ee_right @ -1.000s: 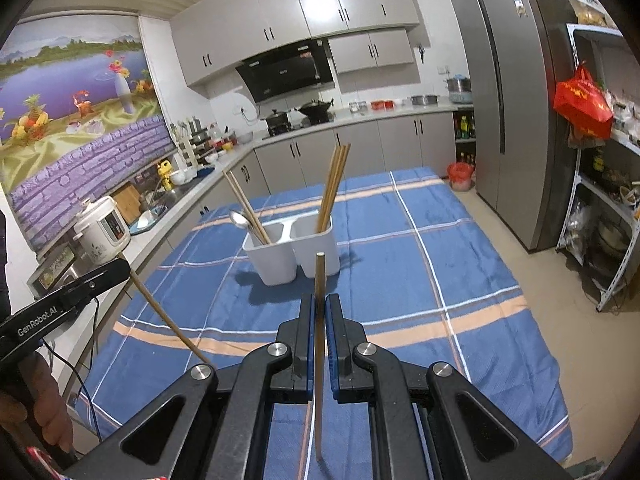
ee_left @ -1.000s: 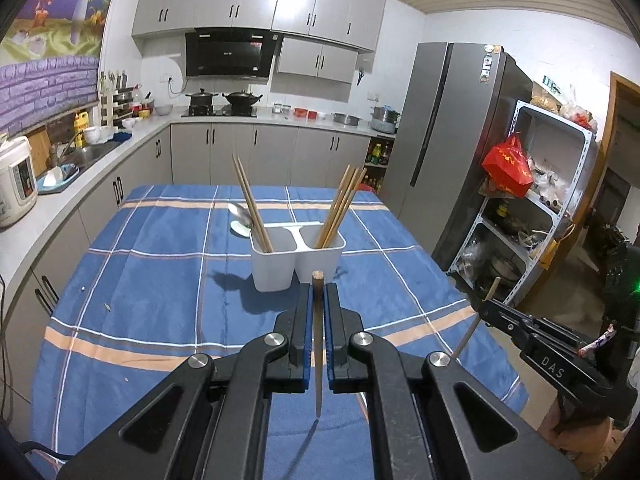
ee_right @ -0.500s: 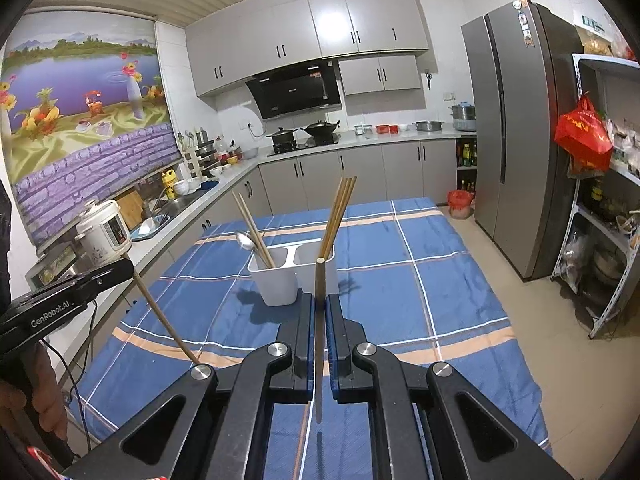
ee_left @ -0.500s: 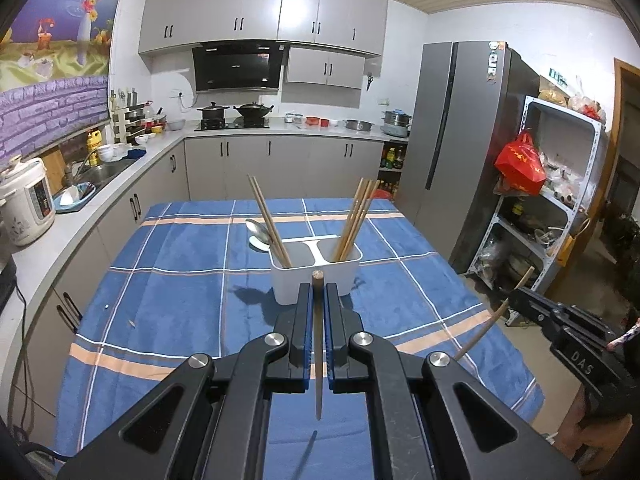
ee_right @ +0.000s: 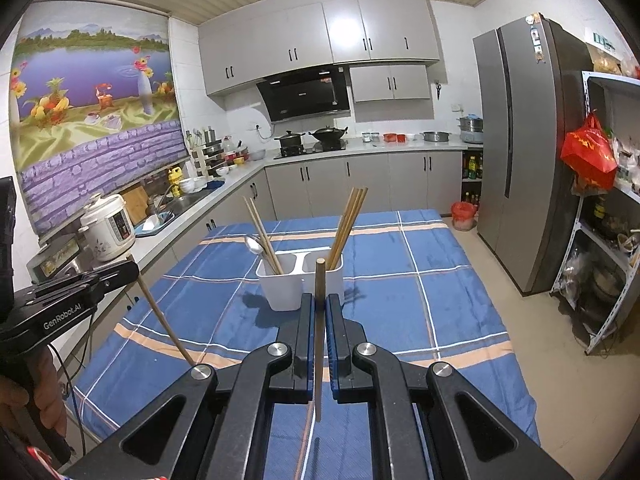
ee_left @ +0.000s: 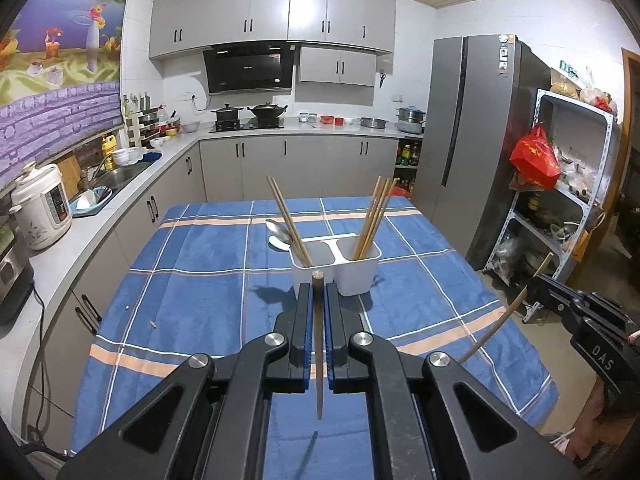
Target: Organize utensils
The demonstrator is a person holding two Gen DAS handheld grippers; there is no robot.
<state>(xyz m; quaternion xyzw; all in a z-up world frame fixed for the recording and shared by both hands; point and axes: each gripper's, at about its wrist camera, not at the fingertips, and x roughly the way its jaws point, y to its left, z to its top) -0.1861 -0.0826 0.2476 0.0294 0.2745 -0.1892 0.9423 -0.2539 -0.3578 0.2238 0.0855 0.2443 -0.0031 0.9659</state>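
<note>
Here, one chopstick [ee_left: 318, 344] per gripper (fingers [ee_left: 306, 320] clamped), holder [ee_left: 336, 268] ahead.

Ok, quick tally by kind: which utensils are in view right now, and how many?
Held chopsticks: 2, one each in left gripper and right gripper
Chopsticks in white holder: 5, 2 left, apparently 3 right
Metal spoon: 1
Total: 8

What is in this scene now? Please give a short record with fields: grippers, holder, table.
left gripper: shut on a chopstick
right gripper: shut on a second chopstick
holder: white, two compartments, chopsticks leaning in both
spoon: in the left compartment, bowl end up
table: blue checked cloth
</note>
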